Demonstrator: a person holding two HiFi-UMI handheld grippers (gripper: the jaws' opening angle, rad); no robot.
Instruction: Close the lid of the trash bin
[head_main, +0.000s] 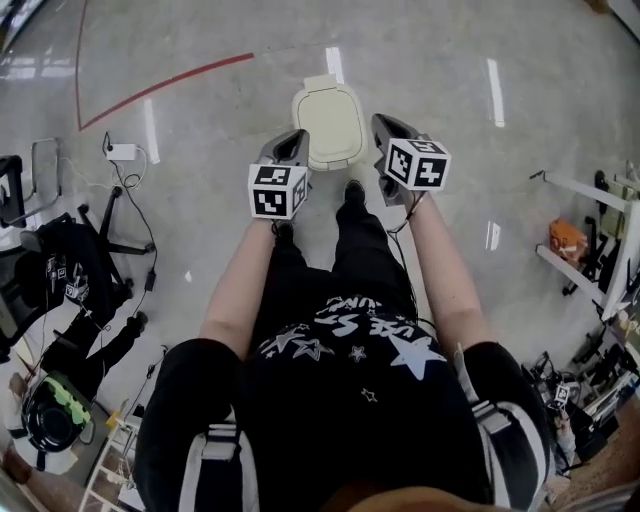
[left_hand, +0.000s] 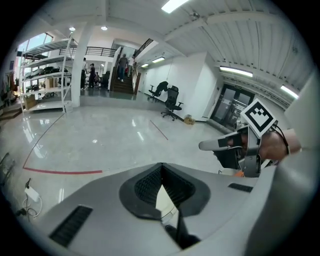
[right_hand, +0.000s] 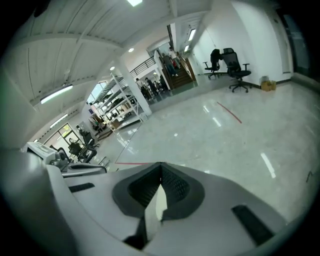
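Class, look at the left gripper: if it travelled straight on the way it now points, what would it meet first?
Nothing close, as far as the pictures show. The left gripper points out over the floor, and the trash bin seems to sit below that line; depth is unclear.

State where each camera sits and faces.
Head view: on the head, facing steeply down at the trash bin; legs, arms, left gripper and right gripper show.
Left gripper view: on that gripper, facing across the floor; its shut jaws show.
Right gripper view: likewise, own jaws shut.
Both gripper views share the office chairs.
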